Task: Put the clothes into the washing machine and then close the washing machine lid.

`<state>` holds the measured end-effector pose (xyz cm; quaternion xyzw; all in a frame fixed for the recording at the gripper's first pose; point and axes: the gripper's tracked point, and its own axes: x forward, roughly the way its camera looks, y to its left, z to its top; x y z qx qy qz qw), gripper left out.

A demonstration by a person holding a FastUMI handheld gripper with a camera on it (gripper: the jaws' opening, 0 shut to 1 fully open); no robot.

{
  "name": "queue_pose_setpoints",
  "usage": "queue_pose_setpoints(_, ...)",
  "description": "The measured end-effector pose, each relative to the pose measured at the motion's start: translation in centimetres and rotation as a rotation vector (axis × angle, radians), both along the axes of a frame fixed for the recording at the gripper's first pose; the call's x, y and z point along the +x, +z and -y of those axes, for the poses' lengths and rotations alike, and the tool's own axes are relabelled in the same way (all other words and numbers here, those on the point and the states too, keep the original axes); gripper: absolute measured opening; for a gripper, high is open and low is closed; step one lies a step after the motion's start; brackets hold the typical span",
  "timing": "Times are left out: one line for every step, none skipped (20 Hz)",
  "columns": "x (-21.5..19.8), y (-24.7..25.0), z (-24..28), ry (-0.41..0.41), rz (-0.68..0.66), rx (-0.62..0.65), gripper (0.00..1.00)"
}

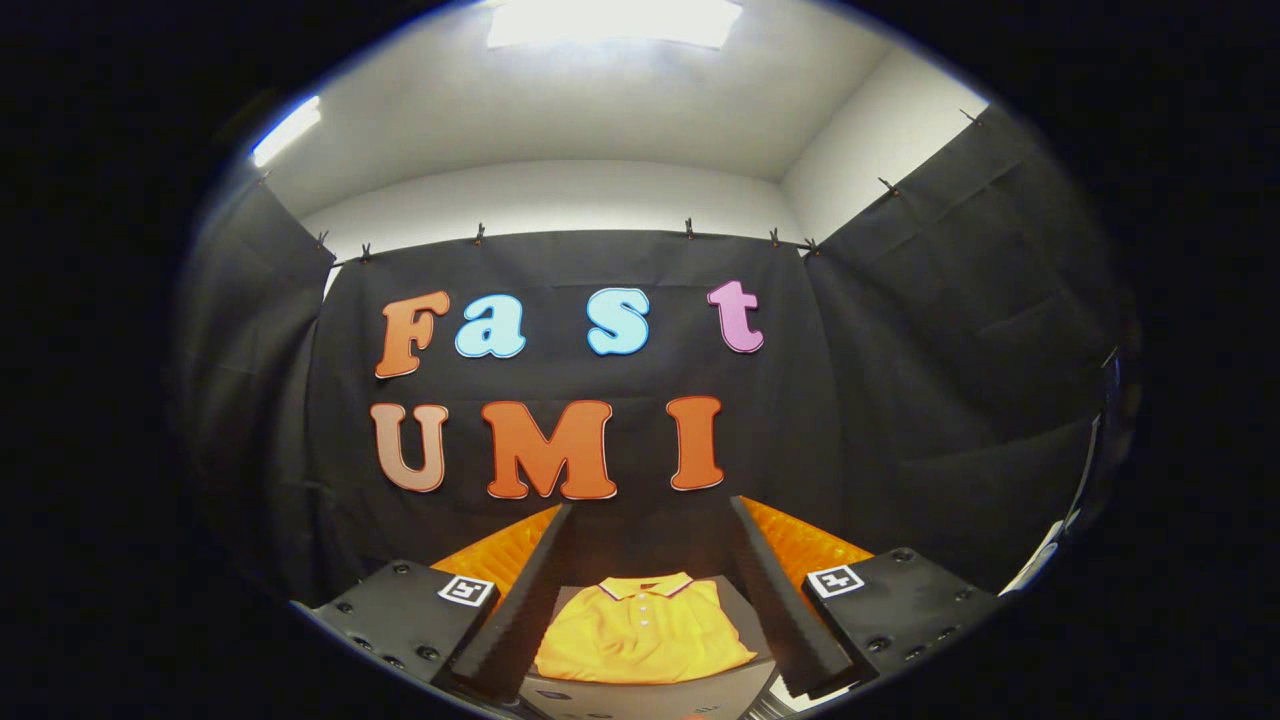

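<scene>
So far, I judge, almost nothing of the job is done. My gripper (650,600) sits at the bottom centre of the frame with its two fingers spread wide apart, gripping nothing. Between them, low in the frame, lies a yellow polo shirt (640,632), folded flat with its collar turned away from me toward the back wall. It rests on a dark, flat surface (735,600) that shows past the shirt's right shoulder; below the shirt a paler grey edge (650,700) runs along the very bottom of the frame, and I cannot tell whether that belongs to the washing machine or to some box or stand. Neither finger touches the cloth as far as I can see; the shirt lies beyond the fingers' inner faces, in the gap.

Behind the fingers, in the lower middle of the frame, an orange ribbed surface (800,545) spreads to both sides under the black cloth.

What is left, by my reckoning, is everything: picking up the shirt, carrying it to the machine, dropping it in, and shutting the lid. I cannot make out a drum or a lid from this angle.
</scene>
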<state>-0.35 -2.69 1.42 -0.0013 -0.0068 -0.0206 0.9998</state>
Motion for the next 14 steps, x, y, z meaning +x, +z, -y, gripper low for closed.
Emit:
queue_pose_setpoints(0.1, -0.1, 0.0, -0.003, -0.004, -0.008, 0.98)
queue_pose_setpoints(0.2, -0.2, 0.1, -0.007, -0.010, -0.015, 0.98)
queue_pose_setpoints(0.4, -0.3, 0.2, -0.014, -0.019, -0.020, 0.98)
queue_pose_setpoints(0.8, -0.5, 0.3, -0.018, -0.030, -0.025, 0.98)
queue_pose_setpoints(1.3, -0.6, 0.4, -0.024, -0.040, -0.029, 0.98)
queue_pose_setpoints(1.8, -0.6, 0.4, -0.027, -0.052, -0.032, 0.98)
queue_pose_setpoints(2.3, -0.8, 0.2, -0.022, -0.062, -0.034, 0.98)
queue_pose_setpoints(3.0, -0.8, -0.1, -0.013, -0.068, -0.035, 0.98)
queue_pose_setpoints(3.8, -0.7, -0.4, -0.002, -0.071, -0.038, 0.98)
queue_pose_setpoints(4.6, -0.7, -1.0, 0.013, -0.077, -0.044, 0.98)
queue_pose_setpoints(5.5, -0.8, -1.5, 0.028, -0.087, -0.053, 0.98)
queue_pose_setpoints(6.5, -1.0, -2.1, 0.044, -0.102, -0.065, 0.98)
queue_pose_setpoints(7.4, -1.5, -2.5, 0.058, -0.123, -0.081, 0.98)
queue_pose_setpoints(8.6, -2.2, -3.0, 0.073, -0.146, -0.095, 0.98)
